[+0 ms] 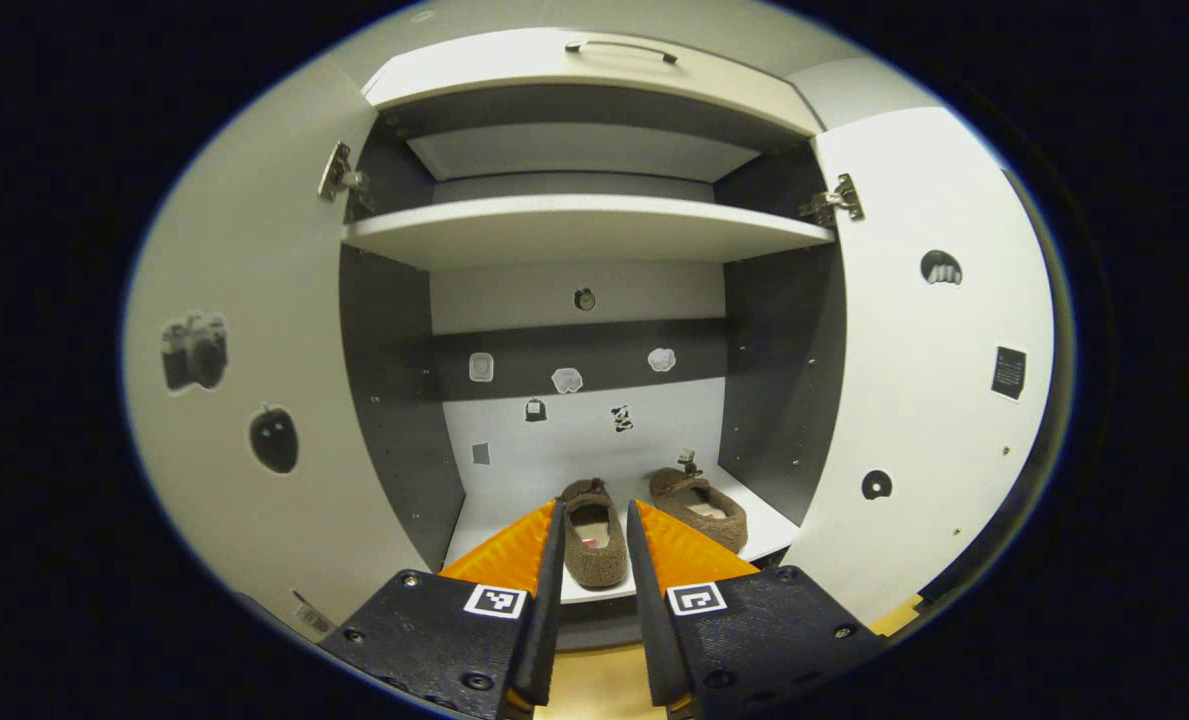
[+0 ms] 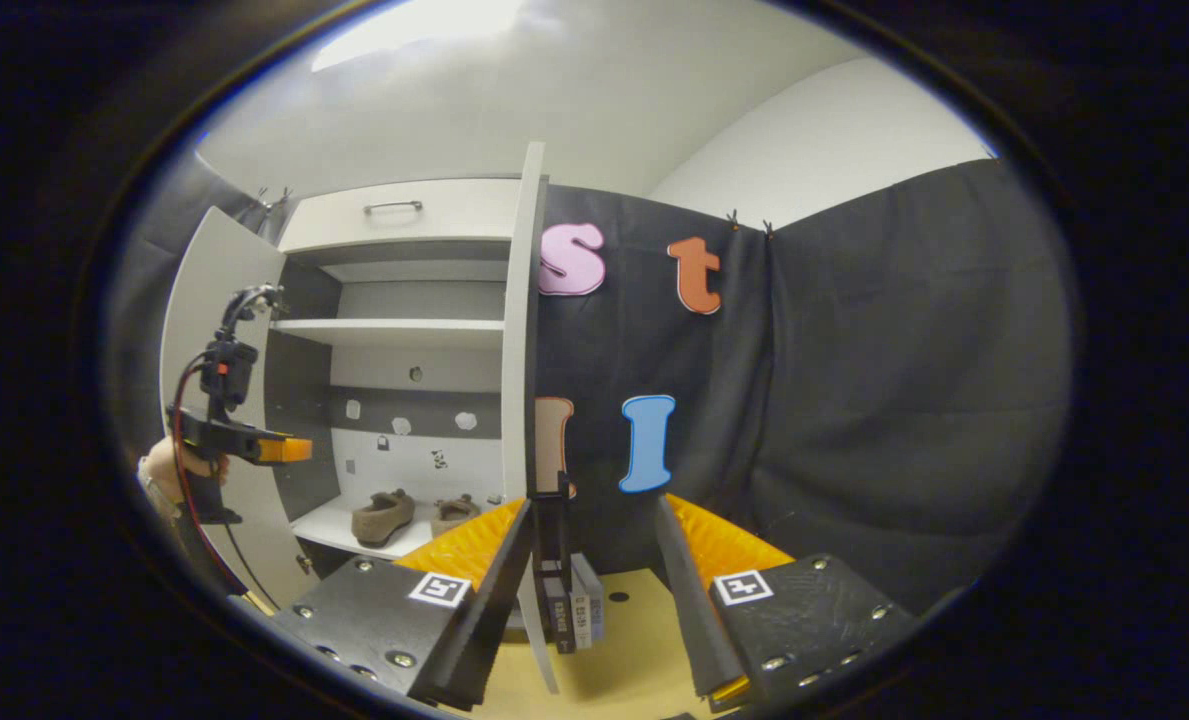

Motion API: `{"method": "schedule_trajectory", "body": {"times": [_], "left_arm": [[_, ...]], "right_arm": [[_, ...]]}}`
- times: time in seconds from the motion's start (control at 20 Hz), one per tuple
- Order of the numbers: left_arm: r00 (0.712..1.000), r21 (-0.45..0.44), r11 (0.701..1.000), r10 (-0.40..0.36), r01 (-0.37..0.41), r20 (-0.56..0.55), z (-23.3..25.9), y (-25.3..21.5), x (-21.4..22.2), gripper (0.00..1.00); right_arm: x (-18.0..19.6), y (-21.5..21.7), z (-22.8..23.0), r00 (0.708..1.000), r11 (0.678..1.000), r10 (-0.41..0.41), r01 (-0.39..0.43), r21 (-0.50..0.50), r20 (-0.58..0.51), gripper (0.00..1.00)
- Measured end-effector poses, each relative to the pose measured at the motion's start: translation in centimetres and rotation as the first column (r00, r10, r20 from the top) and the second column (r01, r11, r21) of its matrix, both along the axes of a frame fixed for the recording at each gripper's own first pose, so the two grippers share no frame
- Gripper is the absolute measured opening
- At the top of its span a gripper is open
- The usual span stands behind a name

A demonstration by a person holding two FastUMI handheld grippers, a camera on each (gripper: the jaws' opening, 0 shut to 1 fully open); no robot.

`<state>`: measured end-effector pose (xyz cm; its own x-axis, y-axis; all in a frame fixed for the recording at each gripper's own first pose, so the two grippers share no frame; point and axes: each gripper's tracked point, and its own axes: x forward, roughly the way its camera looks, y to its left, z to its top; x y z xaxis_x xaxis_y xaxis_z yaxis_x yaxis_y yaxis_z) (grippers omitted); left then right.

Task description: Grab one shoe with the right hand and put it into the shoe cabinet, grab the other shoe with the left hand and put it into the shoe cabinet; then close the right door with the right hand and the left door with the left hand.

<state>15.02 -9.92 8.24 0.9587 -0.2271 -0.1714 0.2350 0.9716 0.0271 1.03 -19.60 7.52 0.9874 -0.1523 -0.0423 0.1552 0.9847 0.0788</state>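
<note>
Two brown slip-on shoes lie side by side on the bottom shelf (image 1: pixel 769 525) of the open shoe cabinet. One shoe (image 1: pixel 594 545) shows through the gap of my left gripper (image 1: pixel 594 515), which is open and held back from the shelf. The other shoe (image 1: pixel 702 508) sits just right of it. Both doors stand wide: the left door (image 1: pixel 254 400) and the right door (image 1: pixel 924 380). My right gripper (image 2: pixel 594 510) is open and holds nothing, with the right door's edge (image 2: pixel 519 350) just left of it. The right gripper view also has both shoes (image 2: pixel 384 515) and the left gripper (image 2: pixel 254 445) in a hand.
A white middle shelf (image 1: pixel 584 225) and a drawer with a handle (image 1: pixel 619 47) sit above the shoes. Black cloth wall (image 2: pixel 854 400) stands right of the cabinet. A few small boxes (image 2: pixel 579 600) stand on the wooden floor (image 2: pixel 634 640) by the door's foot.
</note>
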Motion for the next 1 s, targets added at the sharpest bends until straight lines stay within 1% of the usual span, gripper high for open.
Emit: {"method": "schedule_trajectory", "body": {"times": [0.25,0.35,0.4,0.45,0.5,0.55,0.6,0.65,0.7,0.75,0.85,0.95,1.0], "left_arm": [[0.999,-0.013,0.999,-0.028,0.029,0.042,2.4,0.5,-5.2,0.39],[0.998,-0.021,0.999,-0.032,0.033,0.05,3.0,1.1,-7.2,0.53],[0.998,-0.024,0.999,-0.029,0.031,0.05,3.1,1.3,-8.0,0.63],[0.998,-0.024,0.999,-0.025,0.026,0.051,3.2,1.7,-8.8,0.74],[0.998,-0.019,1.0,-0.018,0.019,0.055,3.3,2.1,-9.4,0.84],[0.998,-0.011,1.0,-0.013,0.014,0.061,3.5,2.4,-10.1,0.91],[0.998,-0.004,1.0,-0.001,0.002,0.065,3.7,2.9,-10.9,0.99],[0.997,-0.006,1.0,0.009,-0.008,0.072,4.0,3.3,-11.6,1.0],[0.997,-0.013,1.0,0.021,-0.02,0.077,4.2,3.7,-12.3,0.99],[0.996,-0.021,0.999,0.034,-0.032,0.08,4.5,4.3,-12.9,1.0],[0.995,-0.037,0.998,0.06,-0.058,0.078,4.7,5.5,-13.9,0.99],[0.992,-0.039,0.995,0.096,-0.093,0.077,4.9,7.1,-14.9,1.0],[0.99,-0.034,0.993,0.115,-0.113,0.08,4.9,7.9,-15.2,0.99]], "right_arm": [[1.8,-0.2,-0.3,0.999,0.999,0.027,-0.027,0.022,-0.022,0.75],[2.1,-0.2,-0.4,0.999,0.999,0.041,-0.04,0.027,-0.028,0.77],[2.3,-0.2,-0.5,0.998,0.999,0.047,-0.046,0.024,-0.032,0.78],[2.6,-0.1,-0.7,0.998,0.998,0.053,-0.052,0.02,-0.034,0.76],[3.0,-0.1,-0.7,0.998,0.998,0.058,-0.058,0.014,-0.033,0.79],[3.3,-0.1,-0.9,0.997,0.998,0.065,-0.064,0.008,-0.037,0.8],[3.8,0.1,-1.2,0.997,0.997,0.072,-0.071,0.004,-0.043,0.87],[4.1,0.3,-1.4,0.996,0.997,0.078,-0.078,0.001,-0.049,0.94],[4.6,0.4,-1.8,0.995,0.997,0.082,-0.083,-0.002,-0.053,0.95],[5.0,0.4,-1.9,0.995,0.997,0.082,-0.082,-0.004,-0.055,0.95],[5.5,0.3,-2.4,0.994,0.996,0.086,-0.086,-0.004,-0.066,0.95],[6.0,0.2,-3.0,0.993,0.996,0.094,-0.094,0.001,-0.078,0.95],[6.3,0.2,-3.3,0.992,0.995,0.099,-0.099,0.003,-0.081,0.95]]}}
